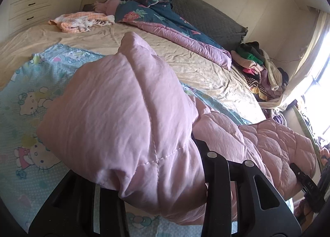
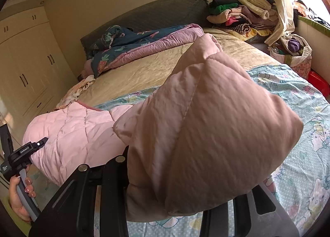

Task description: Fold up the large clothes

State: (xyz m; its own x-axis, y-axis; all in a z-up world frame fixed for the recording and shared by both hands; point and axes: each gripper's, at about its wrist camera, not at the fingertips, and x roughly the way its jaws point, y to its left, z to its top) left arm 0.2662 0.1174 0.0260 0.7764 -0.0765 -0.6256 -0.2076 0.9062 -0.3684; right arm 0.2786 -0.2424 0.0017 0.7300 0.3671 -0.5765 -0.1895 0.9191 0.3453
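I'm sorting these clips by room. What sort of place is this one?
Most likely a home bedroom: a wide bed with a grey padded headboard, a built-in wardrobe beside it, and a pile of clothes heaped near the window.

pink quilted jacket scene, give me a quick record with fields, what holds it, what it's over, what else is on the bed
garment: pink quilted jacket, bunched, partly lifted
left gripper: jaws closed on a puffy fold of the jacket
right gripper: jaws closed on another fold of the jacket
surface under it: cartoon-print sheet spread on the beige bed
near headboard: teal floral comforter, peach checked cloth
far corner by window: clothes pile
fold state: not yet a flat fold
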